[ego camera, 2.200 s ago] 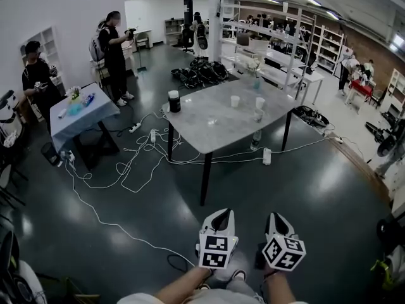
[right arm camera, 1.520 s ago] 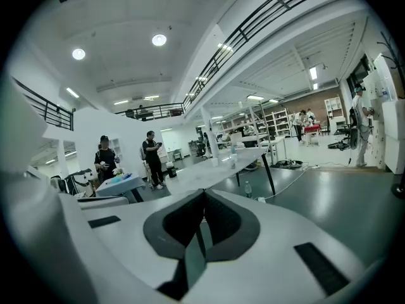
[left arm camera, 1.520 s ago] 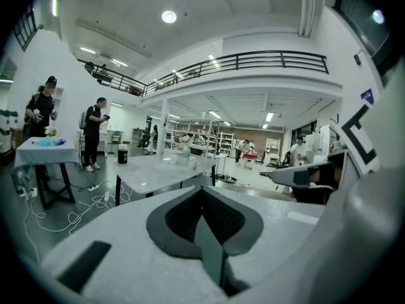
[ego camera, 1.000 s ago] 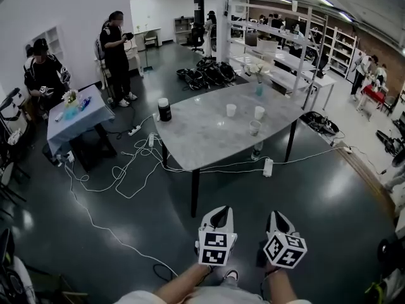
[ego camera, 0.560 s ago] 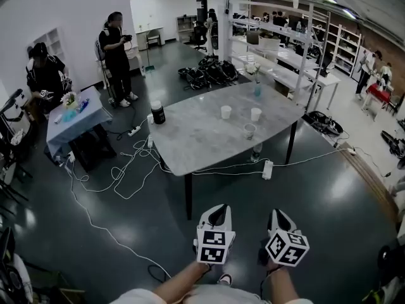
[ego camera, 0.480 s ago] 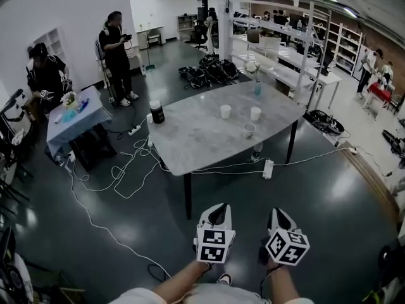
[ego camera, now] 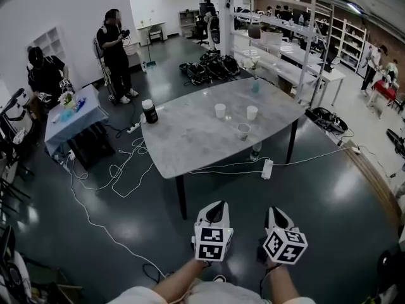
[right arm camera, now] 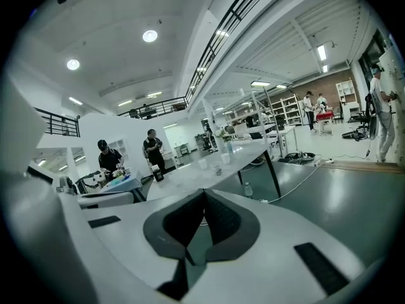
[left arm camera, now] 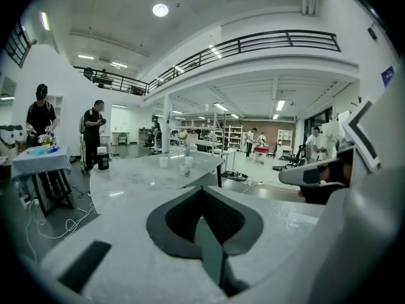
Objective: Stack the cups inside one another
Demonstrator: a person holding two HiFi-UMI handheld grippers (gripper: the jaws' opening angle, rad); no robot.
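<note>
Approach | cups (ego camera: 243,131) are set upper centre on table (ego camera: 183,145) | left gripper (ego camera: 218,206), right gripper (ego camera: 274,213) at lower centre are shut, empty | jaws are to be opened before a cup is reached

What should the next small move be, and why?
Probably step closer to the table: the three cups stand apart on it, not yet stacked and well beyond reach, while the left gripper and right gripper are both shut and empty.
</note>
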